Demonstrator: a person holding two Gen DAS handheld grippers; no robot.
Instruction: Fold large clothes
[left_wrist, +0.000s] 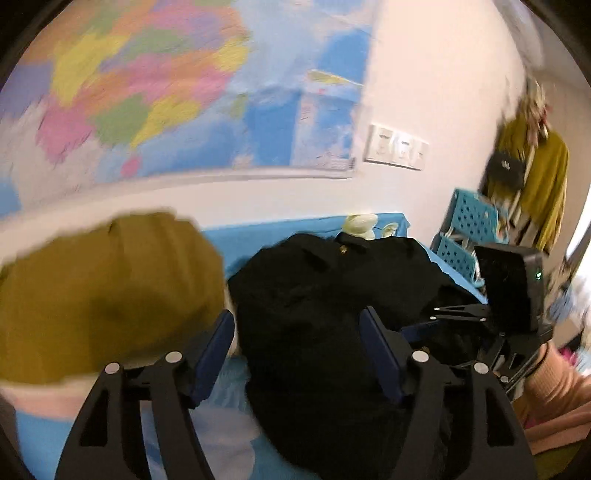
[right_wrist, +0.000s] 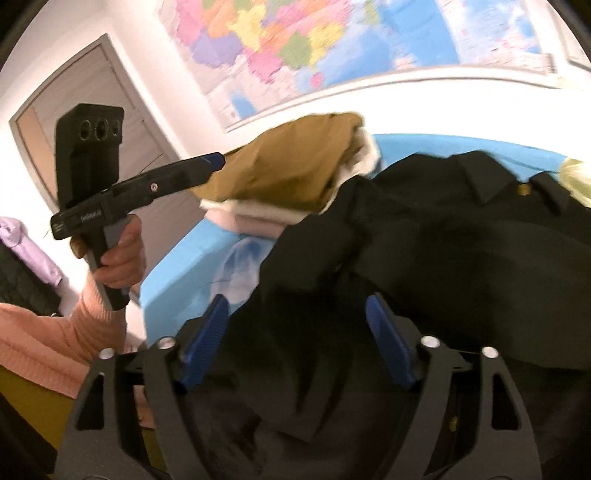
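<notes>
Far left, a hand (right_wrist: 118, 254) in a peach sleeve (right_wrist: 48, 332) grips the handle of the left hand-held gripper (right_wrist: 216, 162), which reaches out level toward the folded pile. Its tip sits right at the near edge of a mustard garment (right_wrist: 291, 166); whether it touches the cloth I cannot tell from this side. Seen along its own fingers, the left hand-held gripper (left_wrist: 297, 350) has its blue pads (left_wrist: 214, 354) spread wide with nothing pinched between them. The mustard garment (left_wrist: 107, 291) lies just left of its left pad, on top of a pale layer (right_wrist: 251, 218).

Straight ahead of both tools lies the black coat (left_wrist: 332, 295), a crumpled heap on the blue bed cover (left_wrist: 258, 232). It spreads under and beyond the left tool's open jaws and fills the space to the right of them. Its collar and a brass button (right_wrist: 522, 189) lie at the far side, near the wall.

The right hand-held gripper (right_wrist: 299, 343) hangs over the near part of the coat (right_wrist: 424, 258), jaws wide apart, pads (right_wrist: 388, 339) not pressing on the dark cloth below and between them. Behind everything a map (right_wrist: 295, 44) hangs on the wall, and beyond the right tool stand blue crates (left_wrist: 469, 221) and hanging clothes (left_wrist: 546, 177).
</notes>
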